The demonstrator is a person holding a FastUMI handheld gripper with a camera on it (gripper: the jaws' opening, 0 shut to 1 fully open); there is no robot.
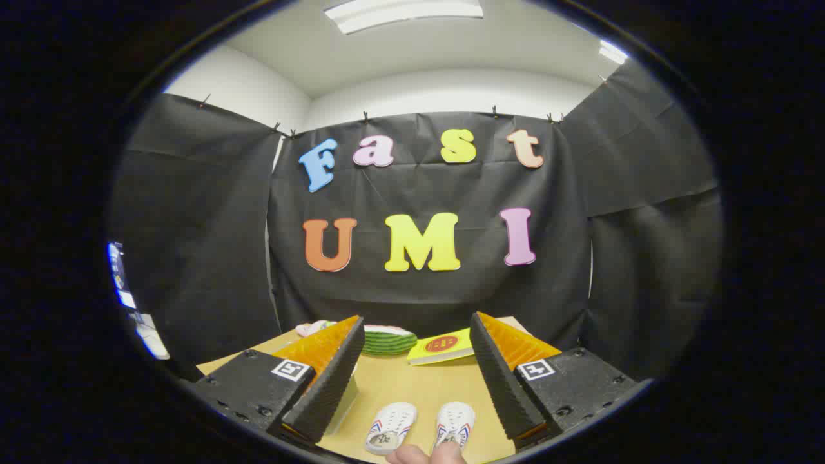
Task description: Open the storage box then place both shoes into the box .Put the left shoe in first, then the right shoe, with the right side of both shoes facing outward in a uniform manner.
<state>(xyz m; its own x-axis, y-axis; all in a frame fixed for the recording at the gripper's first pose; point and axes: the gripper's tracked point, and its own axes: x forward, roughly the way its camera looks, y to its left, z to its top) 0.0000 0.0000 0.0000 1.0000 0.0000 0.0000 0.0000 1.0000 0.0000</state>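
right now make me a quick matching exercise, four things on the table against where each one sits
Things:
1. pair of white shoes
2. yellow book
3. green striped plate
4. gripper

Places:
a. far side of table, beside the plate
b. fingers spread wide, holding nothing
c. low between the fingers, a hand's fingertips at them
d. partly behind one finger

Pairs: 1-c, 2-a, 3-d, 4-b

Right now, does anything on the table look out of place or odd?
Nothing is spilled or damaged. The two white shoes stand side by side between the open fingers, touched by neither. One oddity: a person's fingertips rest at the shoes' near end. The yellow book lies flat beyond.
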